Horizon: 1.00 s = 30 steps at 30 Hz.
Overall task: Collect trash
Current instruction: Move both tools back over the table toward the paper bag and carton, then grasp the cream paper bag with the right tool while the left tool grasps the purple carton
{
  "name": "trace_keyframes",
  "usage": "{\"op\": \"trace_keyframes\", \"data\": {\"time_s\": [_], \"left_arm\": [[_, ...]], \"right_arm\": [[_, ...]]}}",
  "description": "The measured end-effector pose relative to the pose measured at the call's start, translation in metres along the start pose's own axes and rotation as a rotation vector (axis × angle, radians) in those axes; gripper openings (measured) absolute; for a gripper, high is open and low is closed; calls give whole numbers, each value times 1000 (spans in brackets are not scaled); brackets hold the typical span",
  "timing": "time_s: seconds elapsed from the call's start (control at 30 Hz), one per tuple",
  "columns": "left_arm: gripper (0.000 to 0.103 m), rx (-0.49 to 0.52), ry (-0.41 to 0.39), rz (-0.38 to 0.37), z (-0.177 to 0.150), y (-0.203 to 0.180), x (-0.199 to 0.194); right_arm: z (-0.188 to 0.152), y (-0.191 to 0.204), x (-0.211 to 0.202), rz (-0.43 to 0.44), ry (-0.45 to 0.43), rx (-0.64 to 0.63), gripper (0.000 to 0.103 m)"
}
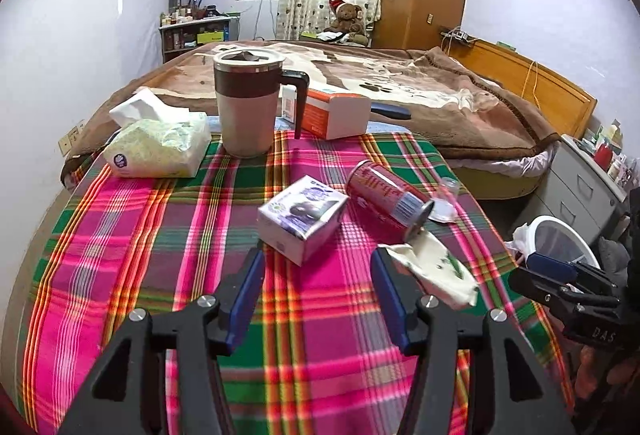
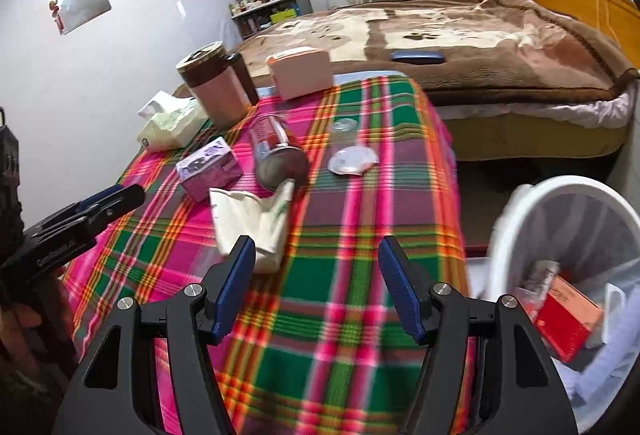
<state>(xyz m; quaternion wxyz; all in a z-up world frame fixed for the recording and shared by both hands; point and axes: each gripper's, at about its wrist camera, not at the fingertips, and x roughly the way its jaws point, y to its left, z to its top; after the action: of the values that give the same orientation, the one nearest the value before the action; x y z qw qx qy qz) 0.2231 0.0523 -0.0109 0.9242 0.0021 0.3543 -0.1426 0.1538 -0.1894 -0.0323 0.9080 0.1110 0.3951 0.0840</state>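
Left wrist: box [image 1: 301, 219] just beyond open, empty left tongs [image 1: 318, 255].

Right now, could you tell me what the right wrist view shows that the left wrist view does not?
Only the right wrist view looks into the white bin, with a red box inside. Only the left wrist view shows the grey drawer cabinet. Both share the tipped red can, small purple box, crumpled white wrapper and lidded mug.

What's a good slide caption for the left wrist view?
Open left tool over the plaid table, facing a small purple box, a tipped red can and a crumpled wrapper.
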Motion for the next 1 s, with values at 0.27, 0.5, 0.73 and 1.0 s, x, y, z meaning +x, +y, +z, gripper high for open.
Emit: {"op": "trace_keyframes", "data": {"time_s": [0.27, 0.5, 0.73, 1.0], "left_arm": [[61, 40, 48, -27, 13, 15, 36], [62, 79, 69, -59, 22, 22, 58], [64, 83, 76, -123, 25, 25, 69], [66, 113, 97, -153, 28, 24, 80]], "right_arm": [[10, 16, 28, 16, 49, -9, 65], [10, 21, 52, 20, 98, -3, 65], [10, 29, 65, 24, 127, -22, 45], [9, 33, 61, 31, 124, -54, 17]]}}
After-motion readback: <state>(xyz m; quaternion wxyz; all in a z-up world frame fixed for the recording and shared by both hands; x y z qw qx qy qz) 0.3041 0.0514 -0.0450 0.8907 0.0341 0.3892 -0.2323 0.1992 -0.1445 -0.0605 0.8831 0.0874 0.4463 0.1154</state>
